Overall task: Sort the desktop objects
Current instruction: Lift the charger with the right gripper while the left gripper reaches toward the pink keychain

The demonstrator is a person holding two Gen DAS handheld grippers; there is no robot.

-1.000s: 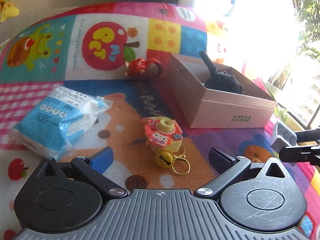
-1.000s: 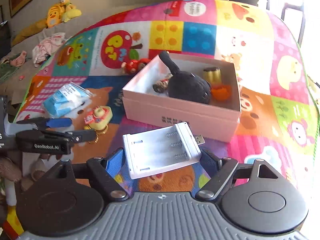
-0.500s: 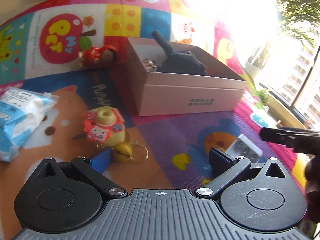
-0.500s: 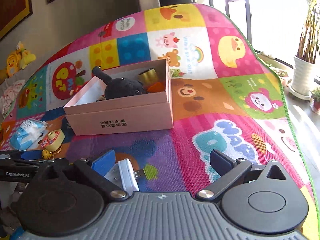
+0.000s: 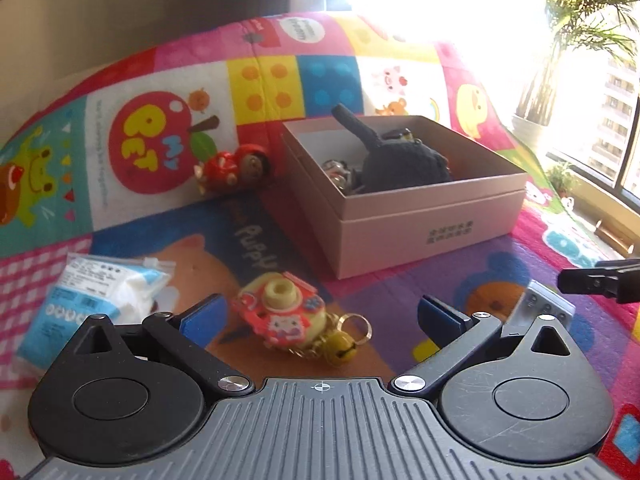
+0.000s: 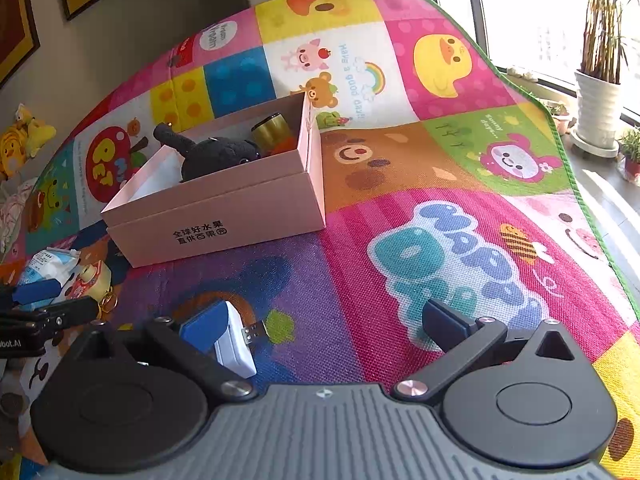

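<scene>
Only the right wrist view showed the mat's [image 6: 440, 216] green far edge, the bare floor and the potted plant [image 6: 598, 92] beyond it; only the left wrist view showed the red doll [image 5: 232, 168] lying just beside the pink box's [image 5: 420, 220] left wall. Open mat lay to the right of the box. The left gripper [image 5: 320, 316] was spread wide and held nothing, with the toy camera keychain [image 5: 288, 312] on the mat between its fingers and the blue tissue pack [image 5: 92, 300] off to its left. The right gripper [image 6: 324, 320] also stood open, the white battery charger [image 6: 234, 344] lying on the mat against its left finger. A black plush [image 6: 216, 156] sat inside the box.
</scene>
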